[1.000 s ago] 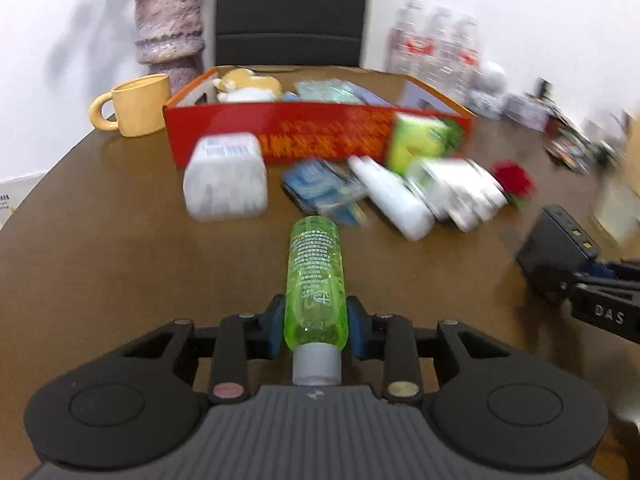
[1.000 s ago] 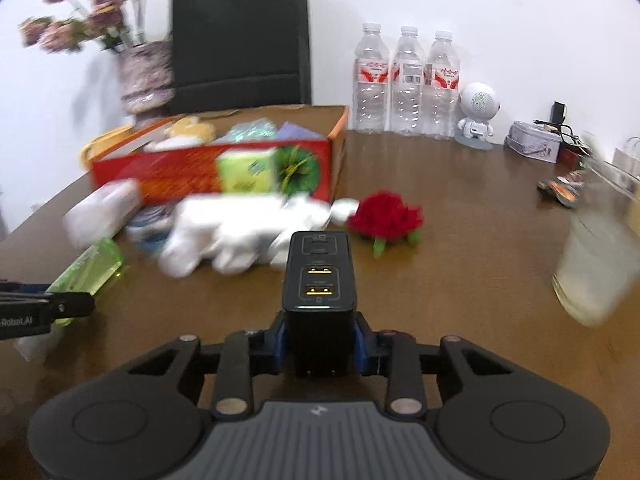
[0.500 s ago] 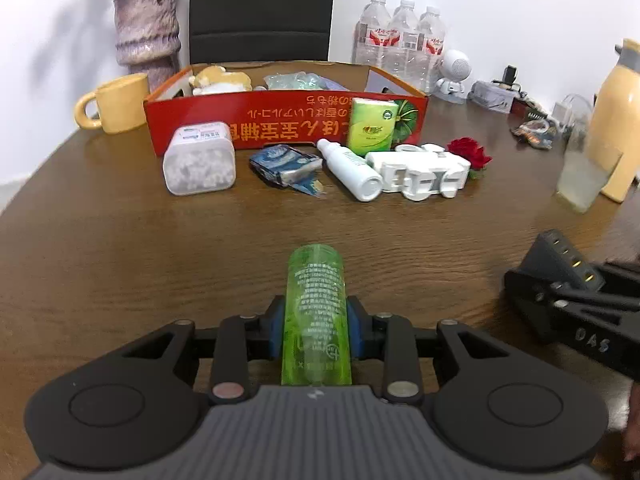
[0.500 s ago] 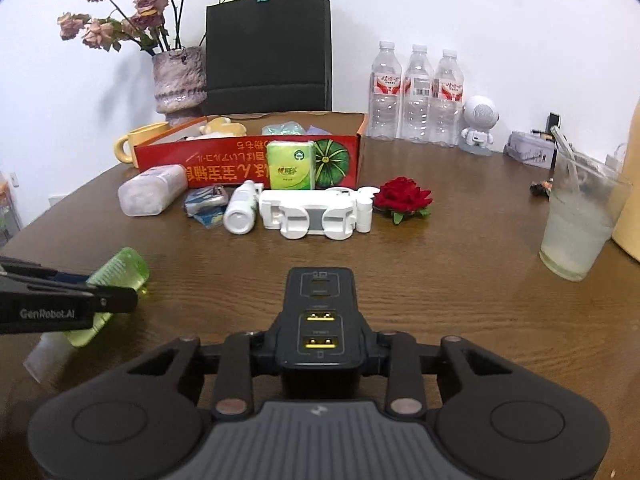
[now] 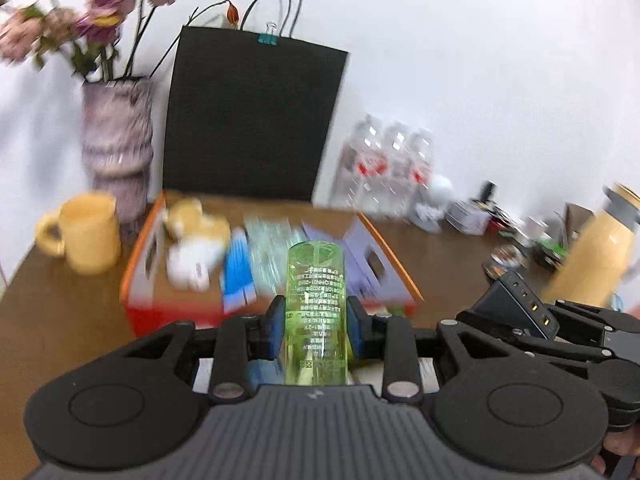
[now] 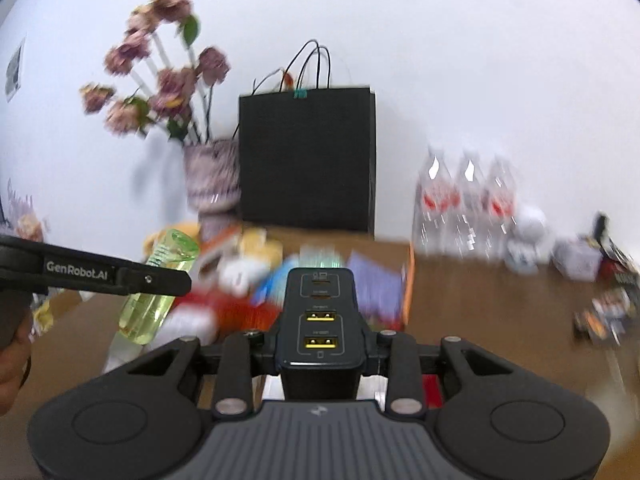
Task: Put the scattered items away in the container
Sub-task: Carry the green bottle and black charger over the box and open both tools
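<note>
A: While both loads hang in the air, how far along is the tidying?

B: Partway, I judge. The left tongs (image 5: 315, 330) are clamped on a green bottle (image 5: 316, 300); the right tongs (image 6: 320, 350) are closed on a black USB charger (image 6: 320, 316). Both sit just short of the red cardboard box (image 5: 138, 276) at twelve o'clock, not yet released.

A: What's in the box?

B: A plush toy (image 5: 192, 236), a blue packet (image 5: 238, 270) and blurred packets. Whatever lies below the tongs is hidden, so I cannot tell what remains.

A: The room?

B: A brown wooden table (image 5: 56, 316), a yellow mug (image 5: 86, 234) at ten o'clock, a flower vase (image 5: 118, 148), a black paper bag (image 5: 252, 120) behind the box, water bottles (image 5: 390, 168) at one o'clock, a white wall.
</note>
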Demonstrator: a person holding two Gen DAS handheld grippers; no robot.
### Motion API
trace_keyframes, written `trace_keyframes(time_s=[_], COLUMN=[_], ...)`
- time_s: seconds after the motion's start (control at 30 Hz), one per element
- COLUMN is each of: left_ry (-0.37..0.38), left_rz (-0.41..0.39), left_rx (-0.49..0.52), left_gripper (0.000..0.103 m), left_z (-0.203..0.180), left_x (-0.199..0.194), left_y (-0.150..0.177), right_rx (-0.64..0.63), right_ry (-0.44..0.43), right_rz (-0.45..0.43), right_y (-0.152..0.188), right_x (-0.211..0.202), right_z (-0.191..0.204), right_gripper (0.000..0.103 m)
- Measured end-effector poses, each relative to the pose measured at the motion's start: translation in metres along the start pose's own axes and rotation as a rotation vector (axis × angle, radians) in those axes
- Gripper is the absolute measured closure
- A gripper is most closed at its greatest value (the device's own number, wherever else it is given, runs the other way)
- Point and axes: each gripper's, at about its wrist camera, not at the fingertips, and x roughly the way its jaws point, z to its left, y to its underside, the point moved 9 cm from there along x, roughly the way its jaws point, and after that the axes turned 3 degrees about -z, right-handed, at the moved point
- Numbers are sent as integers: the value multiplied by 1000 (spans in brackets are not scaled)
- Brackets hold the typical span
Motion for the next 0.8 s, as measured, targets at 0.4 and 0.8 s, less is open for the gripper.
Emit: trace_keyframes(time_s=[0.4,0.8], left_ry=[27,-34], left_rz=[365,398], left_rx=[-348,-86], left_gripper=[71,30], left_z=[39,74], left_x=[208,173], left_y=[-22,-15], right_rx=[181,161], right_ry=[21,-3], right_rz=[448,560], right_y=[1,11], right_x=[201,192], right_z=[-43,-42], right_gripper=[73,57])
